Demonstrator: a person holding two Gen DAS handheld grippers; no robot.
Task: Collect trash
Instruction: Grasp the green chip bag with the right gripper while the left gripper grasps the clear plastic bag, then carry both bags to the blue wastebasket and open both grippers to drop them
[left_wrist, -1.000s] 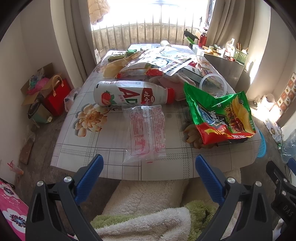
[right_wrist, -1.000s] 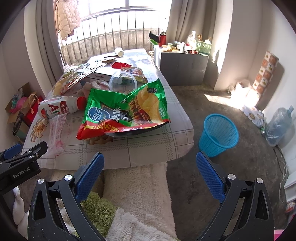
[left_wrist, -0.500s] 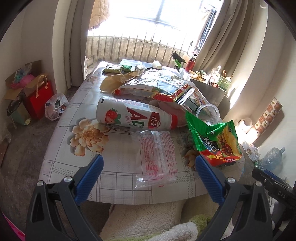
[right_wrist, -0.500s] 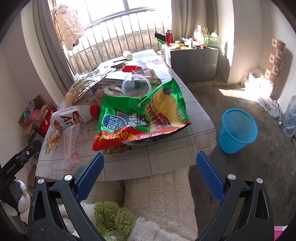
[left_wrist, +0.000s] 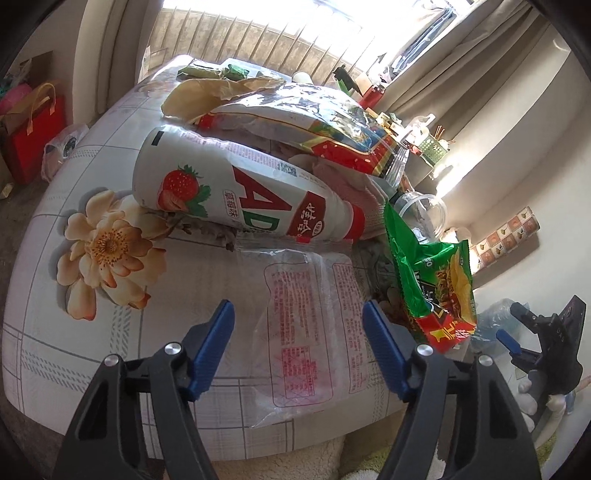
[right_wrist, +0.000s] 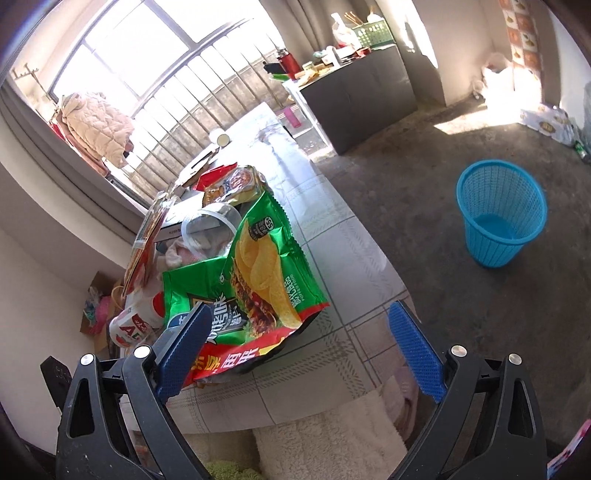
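A clear plastic wrapper with red print (left_wrist: 306, 325) lies flat near the table's front edge. My left gripper (left_wrist: 299, 314) is open, its blue fingers on either side of the wrapper just above it. Behind lies a white strawberry milk bottle (left_wrist: 236, 184) on its side. A green chip bag (left_wrist: 436, 284) lies to the right; it also shows in the right wrist view (right_wrist: 255, 273). My right gripper (right_wrist: 299, 325) is open, low over the table's front corner, its left finger over the chip bag's red edge. A blue mesh bin (right_wrist: 498, 214) stands on the floor at right.
More wrappers and a large foil bag (left_wrist: 295, 118) pile up behind the bottle. A clear plastic tub (right_wrist: 210, 229) sits behind the chip bag. A dark cabinet (right_wrist: 362, 96) stands beyond the table. A fluffy cushion (right_wrist: 325, 443) lies below the table edge.
Both grippers have moved forward and down toward the table. The left one now straddles the clear wrapper; the right one has tilted and closed in on the chip bag.
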